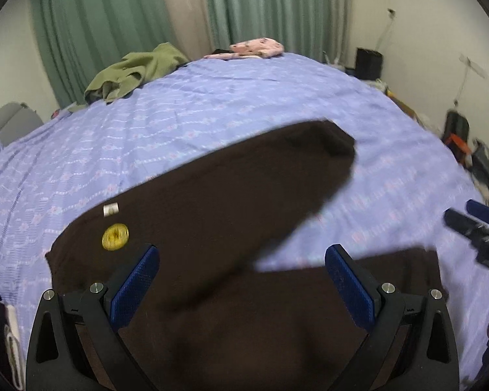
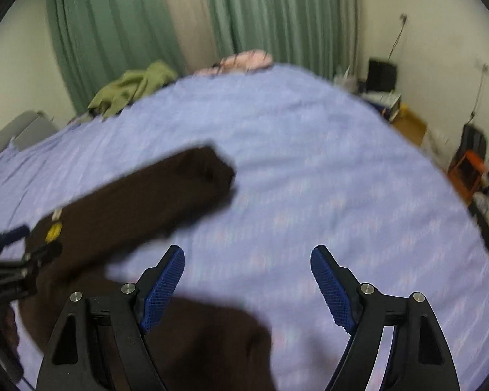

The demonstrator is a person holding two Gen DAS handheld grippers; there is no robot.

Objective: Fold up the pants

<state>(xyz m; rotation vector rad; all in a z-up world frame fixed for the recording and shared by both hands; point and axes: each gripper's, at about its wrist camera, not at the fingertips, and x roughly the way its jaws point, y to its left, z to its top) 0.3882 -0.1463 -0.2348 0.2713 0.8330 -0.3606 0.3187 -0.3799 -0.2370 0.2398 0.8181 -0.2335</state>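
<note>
Dark brown pants [image 1: 231, 202] lie spread on the lilac bedspread [image 1: 212, 104], one leg stretching away to the upper right, a second leg running right near the front. A yellow round patch [image 1: 115, 236] and a small white tag [image 1: 111, 209] sit near the waist. My left gripper [image 1: 243, 280] is open, hovering over the crotch area, holding nothing. My right gripper [image 2: 247, 280] is open above the bedspread [image 2: 309, 163], just right of the pants [image 2: 140, 202], its left finger over the near leg. Each gripper shows at the edge of the other's view.
A crumpled green garment [image 1: 137, 71] and a pink floral item [image 1: 257, 47] lie at the far edge of the bed. Green curtains [image 1: 270, 3] hang behind. Clutter, a black box [image 2: 381, 73] and an orange object [image 2: 469, 167] stand on the floor at right.
</note>
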